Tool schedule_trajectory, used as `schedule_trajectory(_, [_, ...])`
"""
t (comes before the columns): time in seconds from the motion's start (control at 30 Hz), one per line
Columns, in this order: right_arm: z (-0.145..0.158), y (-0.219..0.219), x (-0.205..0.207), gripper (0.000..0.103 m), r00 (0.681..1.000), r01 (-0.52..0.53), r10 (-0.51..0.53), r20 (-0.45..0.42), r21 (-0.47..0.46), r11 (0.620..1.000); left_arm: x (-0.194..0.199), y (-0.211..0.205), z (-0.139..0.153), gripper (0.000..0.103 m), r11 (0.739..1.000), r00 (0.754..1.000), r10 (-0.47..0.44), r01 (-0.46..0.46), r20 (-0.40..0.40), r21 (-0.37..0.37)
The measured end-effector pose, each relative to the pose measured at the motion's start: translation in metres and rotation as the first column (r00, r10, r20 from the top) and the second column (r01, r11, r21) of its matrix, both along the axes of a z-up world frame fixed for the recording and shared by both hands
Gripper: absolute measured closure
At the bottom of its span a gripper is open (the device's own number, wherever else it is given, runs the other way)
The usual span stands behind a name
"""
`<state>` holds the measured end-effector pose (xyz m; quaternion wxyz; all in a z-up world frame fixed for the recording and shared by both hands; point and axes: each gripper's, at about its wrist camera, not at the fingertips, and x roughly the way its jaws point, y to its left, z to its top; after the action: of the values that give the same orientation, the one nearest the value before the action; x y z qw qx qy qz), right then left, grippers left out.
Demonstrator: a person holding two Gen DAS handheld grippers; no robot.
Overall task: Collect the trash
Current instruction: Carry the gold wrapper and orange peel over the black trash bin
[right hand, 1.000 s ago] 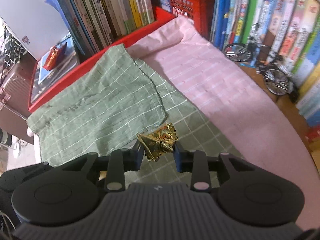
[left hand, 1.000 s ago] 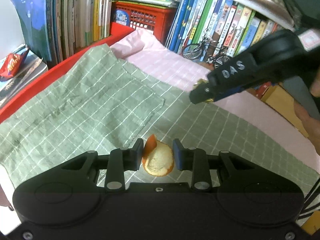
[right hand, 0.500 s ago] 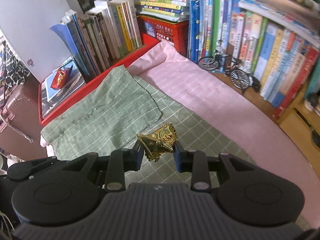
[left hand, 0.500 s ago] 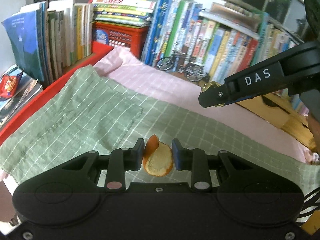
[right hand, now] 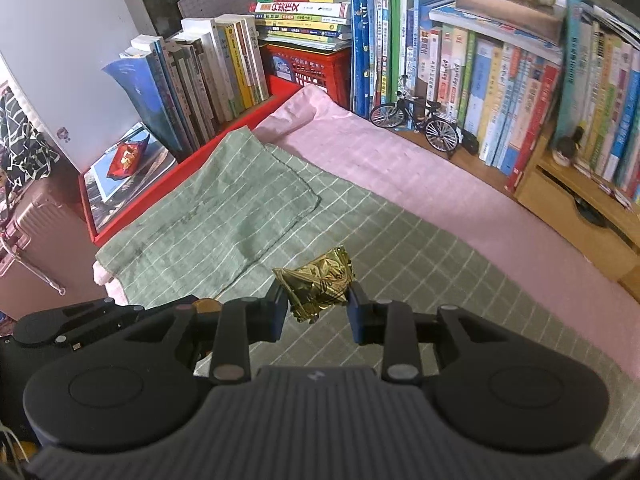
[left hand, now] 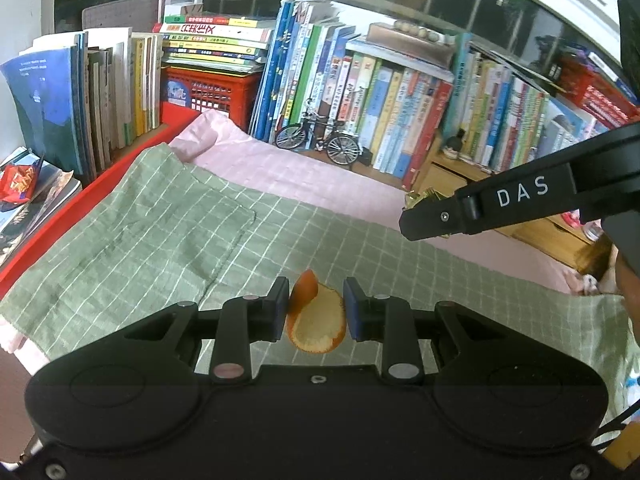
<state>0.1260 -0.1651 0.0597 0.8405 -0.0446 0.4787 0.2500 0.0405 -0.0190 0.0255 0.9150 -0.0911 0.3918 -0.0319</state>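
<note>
Left gripper [left hand: 316, 310]: pinching a curl of orange peel [left hand: 316, 322], held clear above the green checked cloth [left hand: 140, 248].
Right gripper [right hand: 318, 306]: clamped on a crumpled gold foil wrapper [right hand: 320, 284], also above the green checked cloth, to the right of its folded part.
Green checked cloth: spread over a pink sheet [right hand: 440, 188]; no other scraps show on it.
Beyond the cloth: a model bicycle [right hand: 416, 120] and rows of books [right hand: 480, 80] at its far side; a red snack packet [right hand: 126, 158] on magazines off its left edge.
Step in hand: both pieces picked up and carried.
Next move: take them to a bin, which is not in view, and let go; the red packet probably remains to collect.
</note>
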Motion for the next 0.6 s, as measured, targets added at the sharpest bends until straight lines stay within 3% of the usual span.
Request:
schedule_trajectory(0.37, [0.012,0.007,-0.069,0.067,0.999,0.03,-0.03,0.016,0.032,0.999,-0.072,0.015,0.015,0.076,1.0,0.999,-0.028,0.028,0.019,0.012])
schedule_trajectory(0.6, [0.004,0.019,-0.115,0.067,0.999,0.032,-0.033,0.019,0.044,0.999,-0.125,0.028,0.01,0.076,0.999,0.999,-0.033,0.033,-0.004,0.034])
